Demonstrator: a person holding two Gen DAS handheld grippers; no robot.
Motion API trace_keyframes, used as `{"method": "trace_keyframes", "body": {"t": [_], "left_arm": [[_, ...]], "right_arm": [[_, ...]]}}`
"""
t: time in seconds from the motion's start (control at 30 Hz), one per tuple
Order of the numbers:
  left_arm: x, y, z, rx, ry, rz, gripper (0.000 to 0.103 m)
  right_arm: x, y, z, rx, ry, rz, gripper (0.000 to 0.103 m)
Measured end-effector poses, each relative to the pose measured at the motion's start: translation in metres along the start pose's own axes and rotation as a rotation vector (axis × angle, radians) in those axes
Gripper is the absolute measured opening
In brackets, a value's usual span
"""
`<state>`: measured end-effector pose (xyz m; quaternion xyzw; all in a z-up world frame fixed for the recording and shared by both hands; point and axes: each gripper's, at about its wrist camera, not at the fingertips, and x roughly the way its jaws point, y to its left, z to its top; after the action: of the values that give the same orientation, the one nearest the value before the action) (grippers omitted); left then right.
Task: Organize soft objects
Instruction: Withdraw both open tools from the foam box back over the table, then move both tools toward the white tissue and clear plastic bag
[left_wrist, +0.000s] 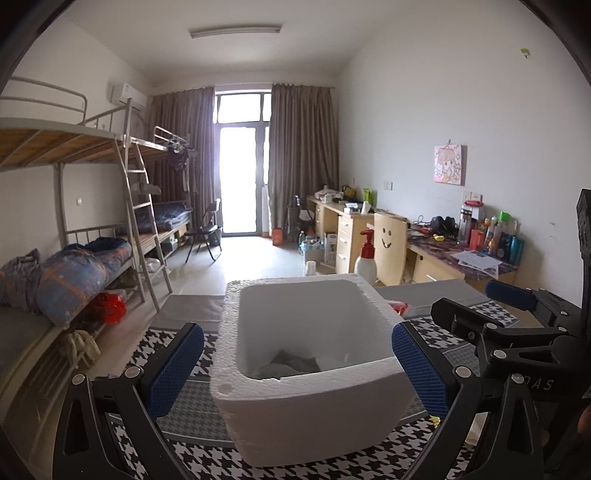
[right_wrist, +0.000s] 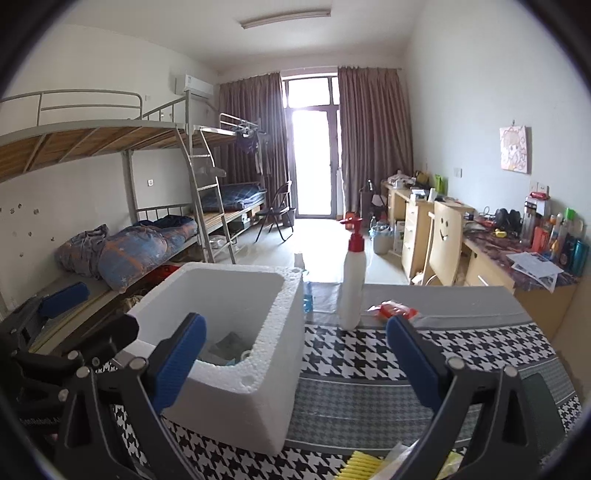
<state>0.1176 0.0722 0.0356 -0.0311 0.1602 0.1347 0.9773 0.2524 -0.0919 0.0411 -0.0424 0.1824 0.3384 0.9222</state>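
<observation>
- Bunk beds (left_wrist: 85, 192): metal-framed, along the left wall; a rolled blue and orange quilt (left_wrist: 77, 277) lies on the lower bunk.
- Left claw (left_wrist: 295, 365): jaws wide apart, nothing gripped. Its blue pads (left_wrist: 173, 369) stand either side of the foam box, near the outer walls; contact cannot be confirmed.
- Foam box (left_wrist: 306, 410): white, open-topped, upright on the worktop (left_wrist: 192, 417), which carries a black-and-white houndstooth cloth. In the left wrist view it sits between the left claw's fingers.
- Soft objects (left_wrist: 291, 363): grey fabric lies on the bottom of the foam box; the near wall hides part of it. In the right wrist view a pale rounded item lies beside the fabric; its type cannot be identified.
- Pump bottle (right_wrist: 352, 280): white body, red pump head, upright on the worktop, just right of the box and behind it.
- Red packet (right_wrist: 393, 309): flat on the worktop, right of the bottle.
- Right claw (right_wrist: 295, 365): jaws wide apart, nothing gripped. The left pad overlaps the box's near rim in the picture; the right pad is over bare cloth.
- Yellow ribbed item (right_wrist: 360, 466): at the bottom edge of the right wrist view, partly cut off.
- Desks (left_wrist: 436, 266): along the right wall, cluttered with bottles and papers.
</observation>
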Motion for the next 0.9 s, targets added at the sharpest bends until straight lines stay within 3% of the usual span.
{"method": "trace_keyframes", "body": {"t": [0.9], "left_arm": [[-0.008, -0.051, -0.007, 0.056, -0.007, -0.154, 0.102]], "right_arm": [[-0.045, -0.035, -0.025, 0.029, -0.04, -0.126, 0.1]]}}
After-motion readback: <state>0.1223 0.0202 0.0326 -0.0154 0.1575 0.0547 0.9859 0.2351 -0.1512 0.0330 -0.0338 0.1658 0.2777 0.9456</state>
